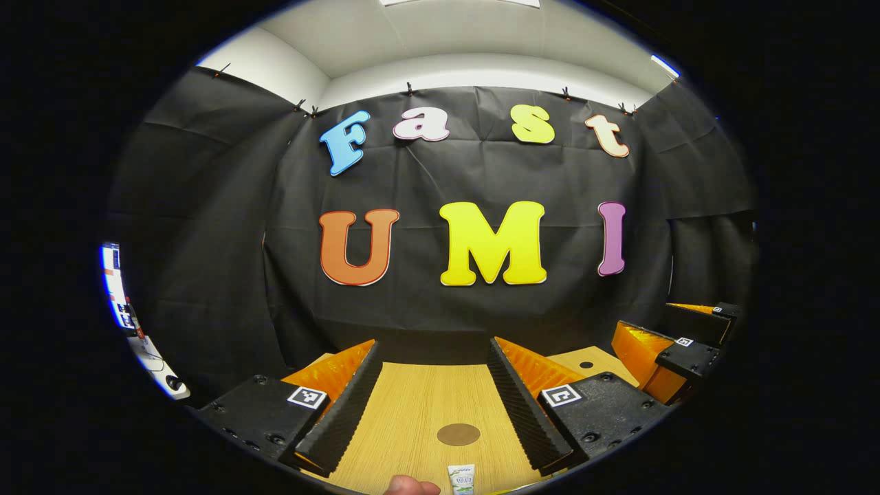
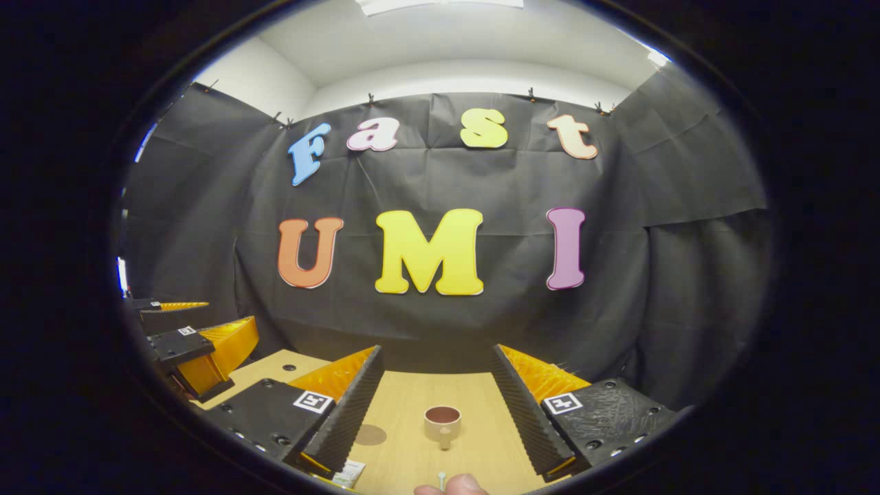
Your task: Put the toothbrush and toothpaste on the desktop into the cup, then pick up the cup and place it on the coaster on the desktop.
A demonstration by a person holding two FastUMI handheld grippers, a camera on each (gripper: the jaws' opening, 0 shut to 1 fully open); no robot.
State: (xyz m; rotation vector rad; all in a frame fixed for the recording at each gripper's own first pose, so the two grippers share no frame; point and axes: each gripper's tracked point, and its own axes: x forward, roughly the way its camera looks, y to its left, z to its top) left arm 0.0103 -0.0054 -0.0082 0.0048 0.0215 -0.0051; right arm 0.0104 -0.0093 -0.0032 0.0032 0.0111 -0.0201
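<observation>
Toothpaste [image 1: 461, 478] lies below wide-open, empty left gripper [image 1: 434, 405].

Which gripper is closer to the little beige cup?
Right. The right gripper has the little beige cup straight ahead between its open fingers; the left gripper hangs farther off, beside it.

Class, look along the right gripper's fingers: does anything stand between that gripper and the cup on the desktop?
Nothing visible does. The right gripper is open, and the cup stands upright on bare desktop straight ahead between its fingers. The coaster lies off to the side.
</observation>
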